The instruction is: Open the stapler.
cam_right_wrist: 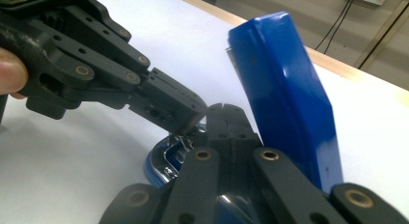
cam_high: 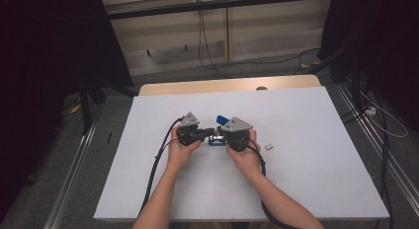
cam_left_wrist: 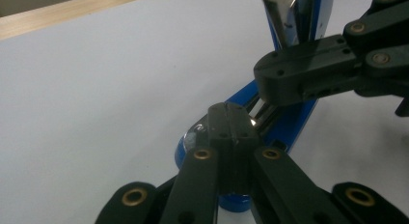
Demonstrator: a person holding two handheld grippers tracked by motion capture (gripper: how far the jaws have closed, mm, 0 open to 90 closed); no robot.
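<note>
Blue metal stapler [cam_high: 216, 135], lid swung up, lies at centre frame of the high view on the white bench [cam_high: 306, 155], between both tools. Left gripper [cam_left_wrist: 230, 119]: jaws pressed together, tips on the chrome magazine channel. Right gripper [cam_right_wrist: 226, 119]: jaws pressed together, low at the base beside the raised blue lid. Step judged: working at the opened magazine, probably loading staples. Next move needs a steady base and fine tip placement. Count: one stapler, two grippers, one small grey block [cam_high: 269, 146] at right.

no readable text, labels or numbers
</note>
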